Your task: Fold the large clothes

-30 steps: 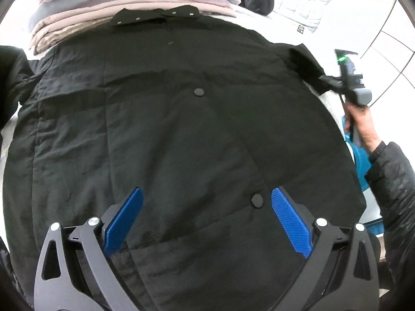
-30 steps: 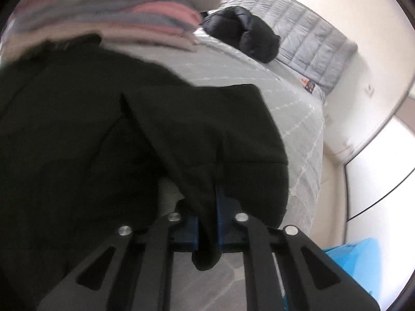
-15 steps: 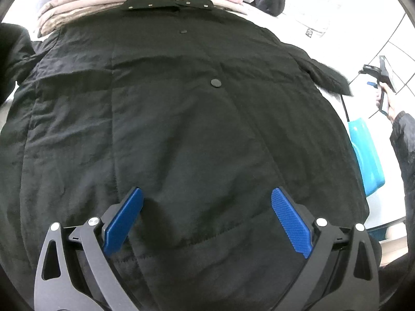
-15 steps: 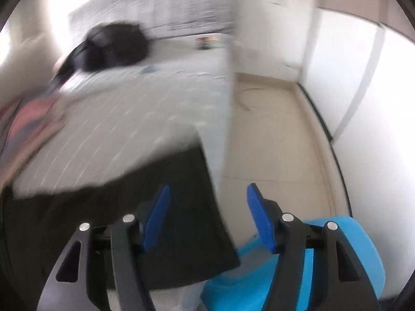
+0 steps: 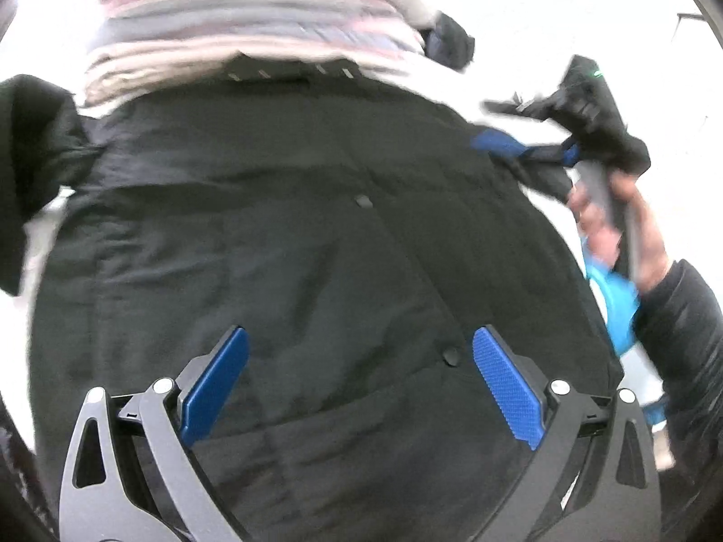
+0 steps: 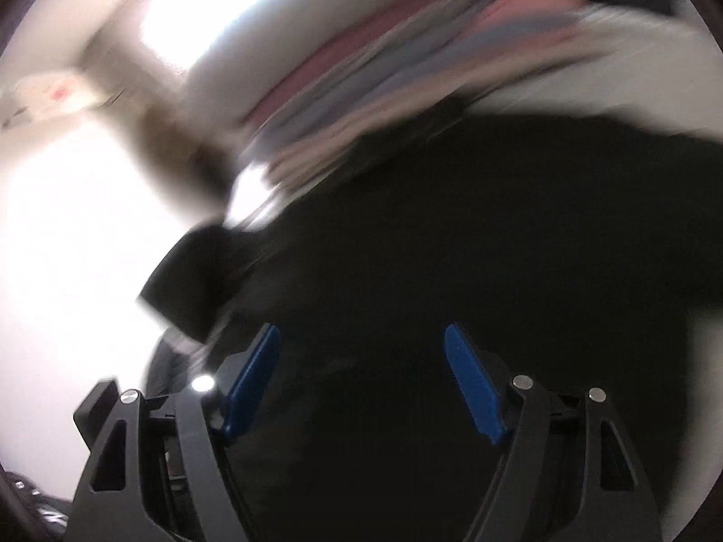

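Observation:
A large black coat [image 5: 293, 248] lies spread front-up on the bed, with its snap buttons showing. My left gripper [image 5: 361, 361] hovers open above its lower part, nothing between the blue pads. In the left wrist view, my right gripper [image 5: 495, 124] is held by a hand [image 5: 601, 226] over the coat's right shoulder. The right wrist view is blurred. There the right gripper [image 6: 361, 361] points down at the black coat [image 6: 474, 248]. Its jaws are opening, with nothing between them.
A stack of folded pink and grey clothes [image 5: 248, 13] lies just beyond the collar, also blurred as the stack [image 6: 384, 58]. A dark bundled garment [image 5: 452, 40] sits further back. A bright blue object [image 5: 619, 298] stands off the bed's right side.
My right gripper let go of the coat's black fabric, swung out to the right over the floor, then came back over the coat with wider jaws. The left gripper stayed open and shifted a little.

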